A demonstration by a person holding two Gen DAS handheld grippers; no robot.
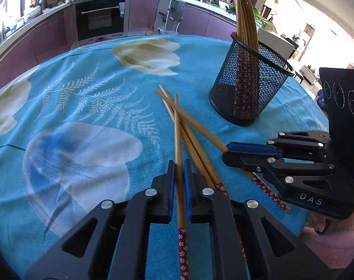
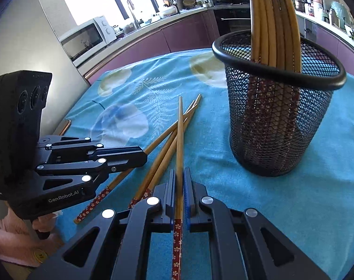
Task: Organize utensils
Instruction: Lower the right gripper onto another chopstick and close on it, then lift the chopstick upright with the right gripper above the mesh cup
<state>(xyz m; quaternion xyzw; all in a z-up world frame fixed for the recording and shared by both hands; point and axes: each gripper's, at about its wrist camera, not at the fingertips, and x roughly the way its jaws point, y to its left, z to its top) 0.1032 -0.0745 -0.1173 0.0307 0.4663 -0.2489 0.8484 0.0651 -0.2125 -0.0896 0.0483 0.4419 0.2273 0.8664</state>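
Left wrist view shows the left claw (image 1: 178, 170) at lower centre, clamped on one bamboo chopstick (image 1: 177, 126) that runs up the frame from a red flowered handle. At right, the right claw (image 1: 228, 152) is closed on another chopstick (image 1: 200, 128) of the loose pile (image 1: 188, 137), which lies crossed on the counter's blue floral cloth (image 1: 83, 116). A black mesh holder (image 1: 249, 88) stands upright at upper right, with more chopsticks leaning inside it. Right wrist view shows the same two grips: its own claw (image 2: 179, 177) pinches a chopstick (image 2: 181, 135) at lower centre, the left claw (image 2: 142, 157) at left, the holder (image 2: 277, 107) near the pile at right.
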